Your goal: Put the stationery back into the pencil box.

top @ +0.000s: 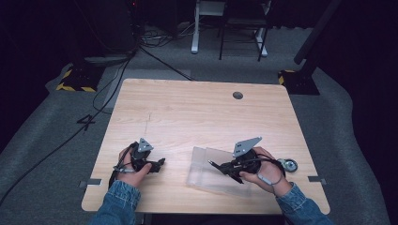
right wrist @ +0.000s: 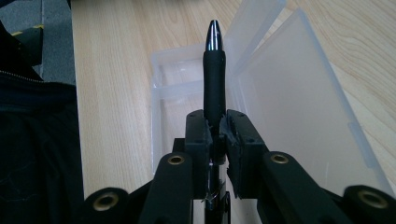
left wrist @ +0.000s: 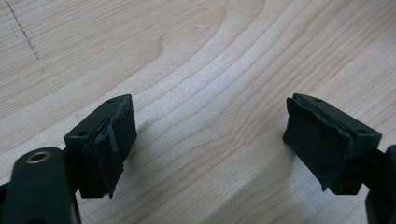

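In the high view, the left gripper [top: 159, 164] is held low over the wooden table [top: 197, 112] near its front left, while the right gripper [top: 217, 164] is held over a clear plastic case [top: 206, 176] at the front right; a small round object [top: 289, 165] lies just beside the right hand. In the left gripper view, the jaws are seen parted, with only bare tabletop between them. In the right gripper view, a black pen [right wrist: 214, 79] is seen clamped between the closed jaws, its silver tip pointing away above the open case [right wrist: 289, 93].

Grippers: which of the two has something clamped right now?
The right gripper: its jaws are shut on a black pen, held over the open clear plastic case. The left gripper stands open over bare table, nothing between its pads.
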{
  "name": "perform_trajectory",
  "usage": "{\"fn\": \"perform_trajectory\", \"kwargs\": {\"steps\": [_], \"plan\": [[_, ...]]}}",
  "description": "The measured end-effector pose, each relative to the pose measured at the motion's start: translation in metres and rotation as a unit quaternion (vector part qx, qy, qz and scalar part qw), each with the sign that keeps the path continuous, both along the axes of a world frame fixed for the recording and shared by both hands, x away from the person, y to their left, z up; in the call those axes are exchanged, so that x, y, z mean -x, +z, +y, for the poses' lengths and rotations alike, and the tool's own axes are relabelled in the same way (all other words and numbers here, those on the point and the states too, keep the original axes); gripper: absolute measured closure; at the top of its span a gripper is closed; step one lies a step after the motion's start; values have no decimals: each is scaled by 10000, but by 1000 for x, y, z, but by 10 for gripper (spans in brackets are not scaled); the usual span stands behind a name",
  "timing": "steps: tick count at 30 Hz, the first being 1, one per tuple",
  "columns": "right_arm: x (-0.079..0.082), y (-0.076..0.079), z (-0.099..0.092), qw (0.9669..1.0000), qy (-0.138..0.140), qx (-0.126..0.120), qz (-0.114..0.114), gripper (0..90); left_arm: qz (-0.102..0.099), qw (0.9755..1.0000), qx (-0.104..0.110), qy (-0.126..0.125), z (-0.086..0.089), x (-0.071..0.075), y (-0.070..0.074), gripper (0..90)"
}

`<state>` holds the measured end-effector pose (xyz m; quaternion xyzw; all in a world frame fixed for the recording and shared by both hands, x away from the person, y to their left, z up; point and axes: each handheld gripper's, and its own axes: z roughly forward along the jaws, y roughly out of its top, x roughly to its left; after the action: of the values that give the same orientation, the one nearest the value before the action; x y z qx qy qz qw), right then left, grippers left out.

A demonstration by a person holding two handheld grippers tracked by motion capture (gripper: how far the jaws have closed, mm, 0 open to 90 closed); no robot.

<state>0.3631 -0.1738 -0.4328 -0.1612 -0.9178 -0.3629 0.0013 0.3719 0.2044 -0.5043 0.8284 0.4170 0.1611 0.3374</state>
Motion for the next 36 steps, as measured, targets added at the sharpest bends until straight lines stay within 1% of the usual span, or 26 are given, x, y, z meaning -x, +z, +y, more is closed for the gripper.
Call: {"fn": "perform_trajectory", "kwargs": {"steps": [10,17,26,36], "plan": [[0,-4,2,9997,91,179,101,797,1,10000,-1,-1,0,0,0,169],[1,-5,3,9993,161,303,122,797,-3,10000,-10,1,0,0,0,170],[1,-11,6,9982,265,489,202,797,1,10000,-7,-4,0,0,0,170],[-2,-18,6,9971,208,635,352,796,2,10000,-7,-4,0,0,0,170]]}}
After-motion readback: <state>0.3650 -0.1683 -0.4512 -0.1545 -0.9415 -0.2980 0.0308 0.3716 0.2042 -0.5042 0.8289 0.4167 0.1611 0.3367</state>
